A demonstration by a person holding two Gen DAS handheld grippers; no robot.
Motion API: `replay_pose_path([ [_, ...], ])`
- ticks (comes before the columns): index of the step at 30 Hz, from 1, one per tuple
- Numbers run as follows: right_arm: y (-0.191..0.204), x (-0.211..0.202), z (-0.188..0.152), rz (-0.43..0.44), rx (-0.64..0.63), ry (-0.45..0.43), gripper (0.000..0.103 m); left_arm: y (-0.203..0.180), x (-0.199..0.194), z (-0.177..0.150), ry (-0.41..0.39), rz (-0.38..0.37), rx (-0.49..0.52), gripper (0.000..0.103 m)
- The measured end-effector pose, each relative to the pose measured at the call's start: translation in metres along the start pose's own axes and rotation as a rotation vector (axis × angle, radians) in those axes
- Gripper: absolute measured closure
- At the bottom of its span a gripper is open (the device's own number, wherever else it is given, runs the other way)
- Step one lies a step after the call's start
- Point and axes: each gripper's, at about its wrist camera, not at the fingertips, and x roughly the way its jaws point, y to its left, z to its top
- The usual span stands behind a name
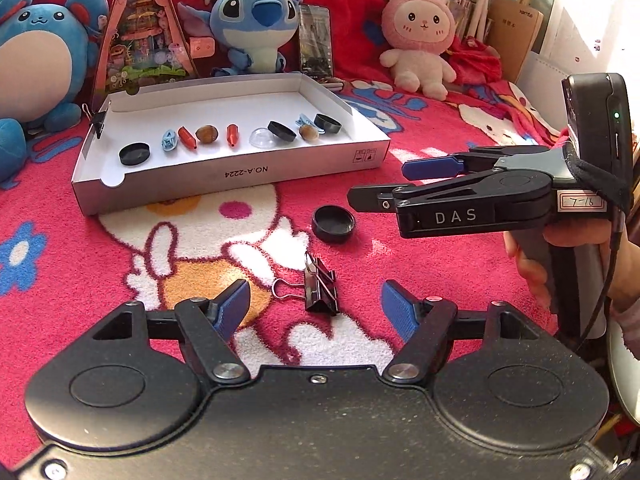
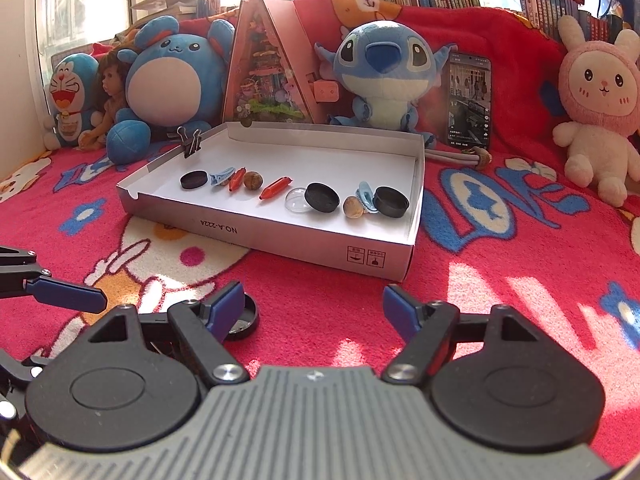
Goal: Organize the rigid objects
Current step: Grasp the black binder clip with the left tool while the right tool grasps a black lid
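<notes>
Left gripper (image 1: 316,304) jaws wide, empty; small black metal binder clip (image 1: 320,290) lies betw. them on blanket. Close squarely on clip body, not wire loops. Right gripper (image 2: 314,308) jaws wide, empty.

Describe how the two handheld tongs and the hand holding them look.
Both tongs, left and right, have black linkage arms with ribbed blue pads. The right bears white "DAS" lettering, a handwritten label, a black cable and a green light. A pinkish striped sleeve shows.
</notes>
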Motion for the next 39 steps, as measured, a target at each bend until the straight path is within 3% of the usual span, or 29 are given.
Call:
replay_pose_path([
  [10, 0.007, 0.002, -0.007, 0.017, -0.036, 0.019, 0.018, -0.004, 0.01, -0.001, -0.002, 0.019, -0.008, 0.057],
  [16, 0.009, 0.006, -0.007, -0.005, -0.029, 0.03, 0.018, -0.005, 0.012, -0.001, -0.01, 0.044, -0.005, 0.084],
  [23, 0.011, 0.006, -0.007, 0.017, -0.033, 0.031, 0.018, 0.005, 0.01, 0.003, -0.015, 0.044, -0.057, 0.086],
  [31, 0.017, 0.009, -0.01, 0.061, -0.023, 0.043, 0.02, 0.018, 0.005, 0.009, -0.043, 0.1, -0.079, 0.086],
  [36, 0.031, 0.013, -0.009, 0.082, -0.071, 0.046, 0.034, 0.029, 0.002, 0.016, -0.068, 0.13, -0.102, 0.09],
  [37, 0.033, 0.014, -0.009, 0.085, -0.076, 0.048, 0.039, 0.031, 0.002, 0.017, -0.07, 0.132, -0.105, 0.09],
  [39, 0.037, 0.015, -0.008, 0.087, -0.081, 0.049, 0.059, 0.034, 0.0, 0.021, -0.08, 0.143, -0.11, 0.09],
])
